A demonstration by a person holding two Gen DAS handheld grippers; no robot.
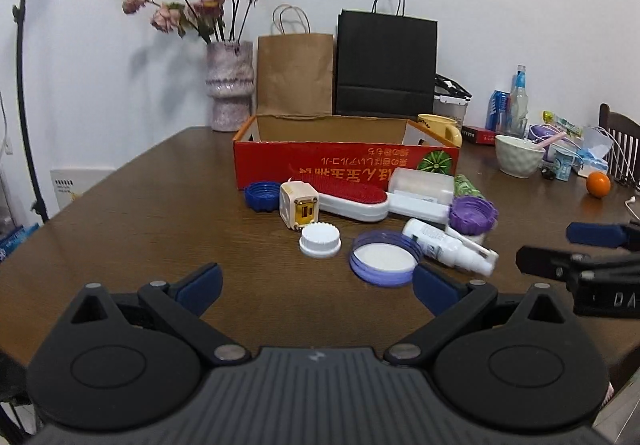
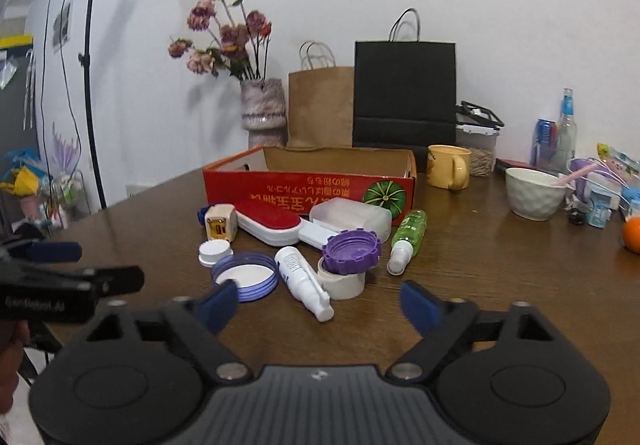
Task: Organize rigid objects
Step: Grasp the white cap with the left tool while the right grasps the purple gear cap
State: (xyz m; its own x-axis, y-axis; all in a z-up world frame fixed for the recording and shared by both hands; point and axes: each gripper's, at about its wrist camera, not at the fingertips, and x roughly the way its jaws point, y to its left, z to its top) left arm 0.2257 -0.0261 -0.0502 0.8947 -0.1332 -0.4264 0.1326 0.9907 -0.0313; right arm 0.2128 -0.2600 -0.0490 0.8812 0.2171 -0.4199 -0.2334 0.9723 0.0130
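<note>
Surface (image 1: 140,205): dark brown wood, carrying all items listed.

Red box (image 1: 344,161): open-topped cardboard, printed lettering upside down, at 12 o'clock of the loose cluster; interior visible, contents cannot be told.

Loose cluster, lying just in front of the box:
- Blue cap (image 1: 262,195), at 9 o'clock of the cluster.
- Cream plug adapter (image 1: 299,207), just beside the blue cap.
- Red-faced lint brush (image 1: 344,195), white body, lying flat against the box front.
- Translucent white case (image 1: 422,191), at 3 o'clock of the brush.
- White ribbed cap (image 1: 320,241), at 6 o'clock of the adapter.
- Pale purple lid (image 1: 385,257), rim up, white inside.
- White spray bottle (image 1: 448,245), on its side, at 3 o'clock of the lid.
- Purple ribbed lid (image 2: 352,249), resting on a roll of white tape (image 2: 342,283).
- Green spray bottle (image 2: 408,241), on its side, at 3 o'clock of the purple ribbed lid.

Left tool (image 1: 316,285): released, jaws spread wide, nothing between them; hangs short of the cluster.

Right tool (image 2: 316,305): released, jaws apart and grasping nothing; the white spray bottle's nozzle lies just ahead of the gap.
</note>
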